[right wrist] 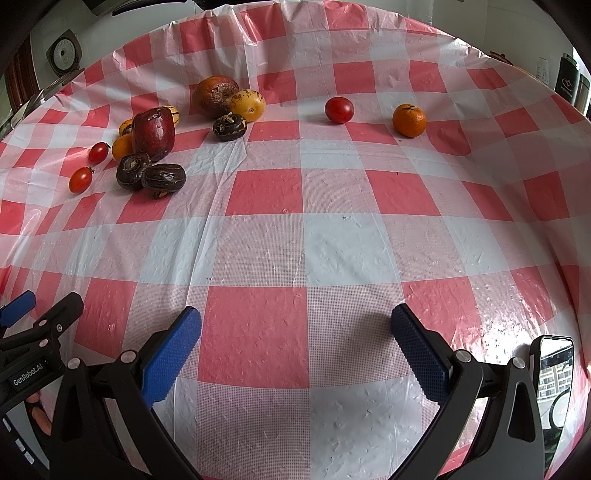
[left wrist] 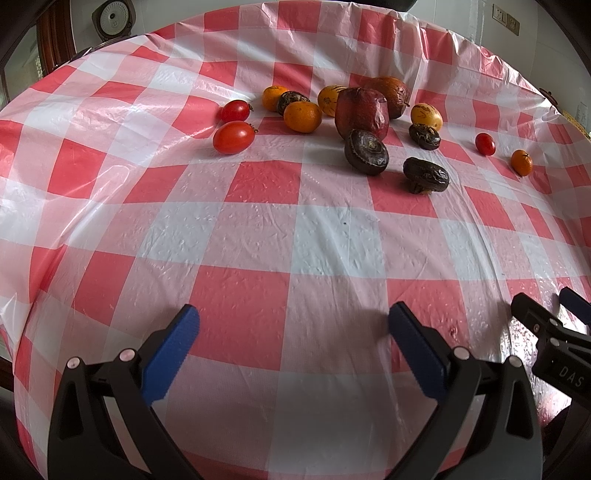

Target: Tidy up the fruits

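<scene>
Fruits lie on a red-and-white checked tablecloth [left wrist: 295,236]. A cluster at the far middle holds a dark red apple [left wrist: 362,112], small oranges [left wrist: 303,116], yellow fruits [left wrist: 426,115], dark round fruits [left wrist: 366,151] and two red tomatoes [left wrist: 233,137]. A lone tomato [right wrist: 339,109] and a lone orange [right wrist: 409,120] lie apart to the right. My left gripper [left wrist: 293,321] is open and empty near the table's front edge. My right gripper [right wrist: 295,323] is open and empty, beside the left one, far from all fruits.
A phone [right wrist: 556,373] lies at the near right table edge. A round white appliance [left wrist: 112,16] stands behind the table at the far left. Dark flasks [right wrist: 567,83] stand at the far right. The cloth [right wrist: 295,236] between grippers and fruits is wrinkled.
</scene>
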